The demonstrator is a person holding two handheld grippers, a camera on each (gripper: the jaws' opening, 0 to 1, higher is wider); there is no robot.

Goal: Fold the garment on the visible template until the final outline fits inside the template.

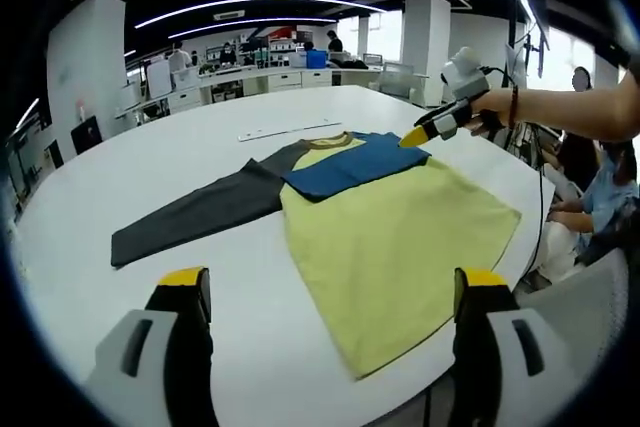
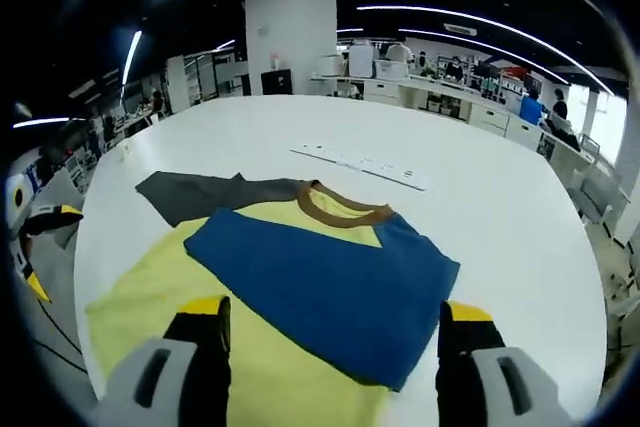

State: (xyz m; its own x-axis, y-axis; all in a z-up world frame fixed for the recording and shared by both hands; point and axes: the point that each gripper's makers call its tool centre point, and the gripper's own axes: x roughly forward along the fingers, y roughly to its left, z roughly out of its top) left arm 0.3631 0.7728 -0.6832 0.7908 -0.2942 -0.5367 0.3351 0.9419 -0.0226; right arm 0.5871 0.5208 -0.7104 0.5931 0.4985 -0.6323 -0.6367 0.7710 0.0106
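A yellow shirt (image 1: 395, 247) of soft, flat cloth lies spread on the large white table (image 1: 150, 197), close to its near rounded edge. The shirt has a brown ribbed collar (image 2: 345, 209). One blue sleeve (image 2: 320, 282) is folded across the chest, and it makes a wide, slanted four-sided patch over the yellow body. The other sleeve, dark grey (image 1: 195, 215), is stretched out straight over the bare table toward the far side edge. The hem of the shirt comes almost to the table edge.

Beyond the collar, toward the middle of the table, lies a thin white strip (image 2: 358, 164), long and flat, apart from the shirt. I cannot tell what is printed on it.

The left gripper (image 1: 330, 297) hangs above the near edge of the table, its two yellow-tipped jaws spread wide, with nothing between them. The right gripper (image 2: 335, 332) is held low over the blue sleeve with its jaws also wide apart and not gripping any cloth. In the left gripper view, a hand (image 1: 492, 119) holds this right gripper near the shoulder of the shirt.

The table surface is smooth and plain.
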